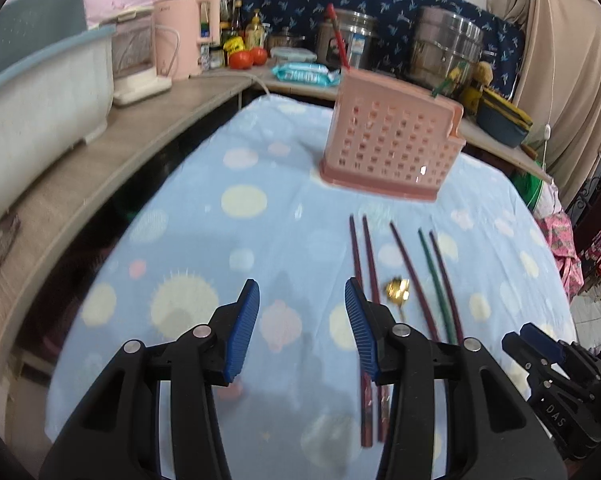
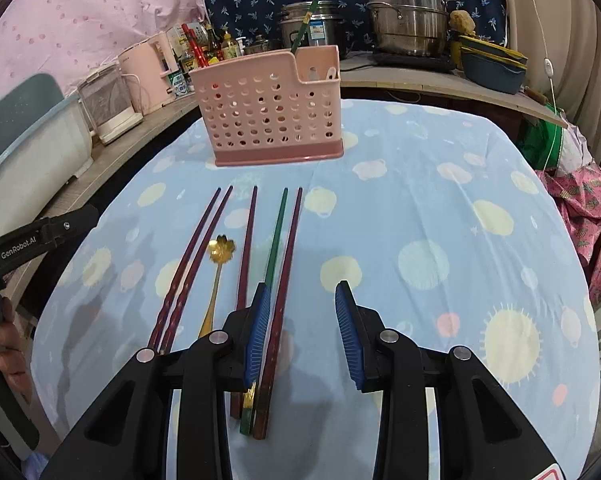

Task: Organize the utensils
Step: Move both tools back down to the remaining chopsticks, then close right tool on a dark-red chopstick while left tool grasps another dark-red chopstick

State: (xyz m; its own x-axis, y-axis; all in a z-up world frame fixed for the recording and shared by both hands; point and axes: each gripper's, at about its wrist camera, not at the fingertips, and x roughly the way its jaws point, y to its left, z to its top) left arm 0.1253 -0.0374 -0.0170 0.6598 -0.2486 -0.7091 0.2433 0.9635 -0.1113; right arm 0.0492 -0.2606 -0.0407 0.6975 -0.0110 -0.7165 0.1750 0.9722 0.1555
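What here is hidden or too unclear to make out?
- Left wrist view: near ends of the chopsticks pass under the left tongs.
- Right wrist view: the pink holder hides most of its contents behind its wall.
- Bottle labels: too small.

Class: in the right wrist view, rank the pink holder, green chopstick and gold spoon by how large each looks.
1. Pink holder, largest by far.
2. Green chopstick, long but thin; its near end lies close to the camera, which stretches it.
3. Gold spoon, shortest, though its handle end is hidden.
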